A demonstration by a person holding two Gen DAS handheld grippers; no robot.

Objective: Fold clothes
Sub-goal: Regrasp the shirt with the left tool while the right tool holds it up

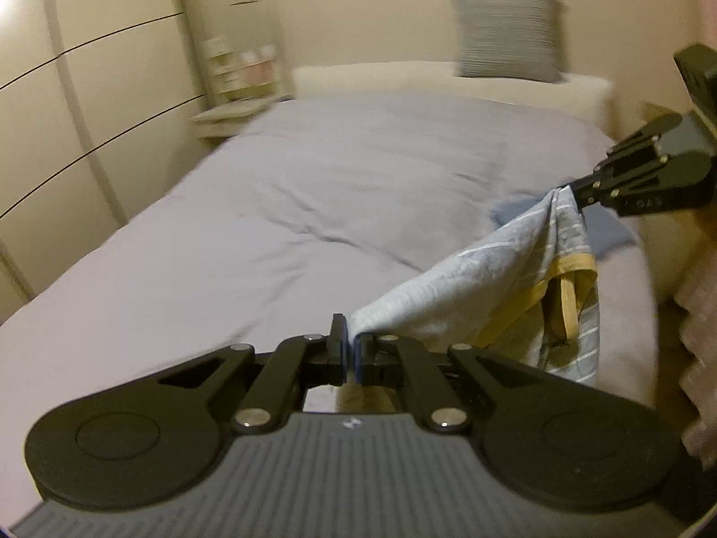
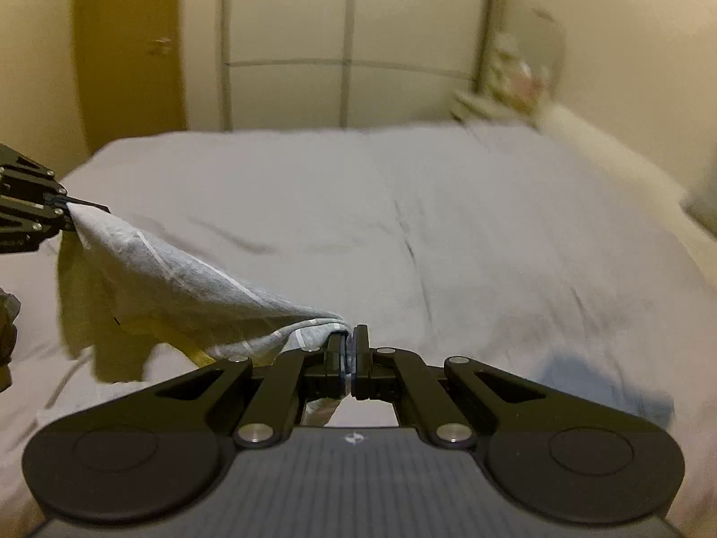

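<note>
A light blue shirt (image 1: 475, 287) with thin white stripes and yellow trim hangs in the air above the bed, stretched between both grippers. My left gripper (image 1: 349, 340) is shut on one corner of it. My right gripper (image 1: 571, 190) comes in from the right edge of the left wrist view, shut on the other corner. In the right wrist view the shirt (image 2: 179, 287) sags between my right gripper (image 2: 350, 340) in front and my left gripper (image 2: 74, 208) at the left edge. Its yellow part droops low on the left.
The bed (image 1: 251, 206) has a pale lilac cover and spreads wide under the shirt. A grey pillow (image 1: 506, 33) leans on the far wall above a white headboard (image 1: 448, 83). Drawers (image 1: 67, 89) stand left, a small bedside shelf (image 1: 237, 107) beyond. A wardrobe (image 2: 349, 45) and a door (image 2: 130, 45) stand opposite.
</note>
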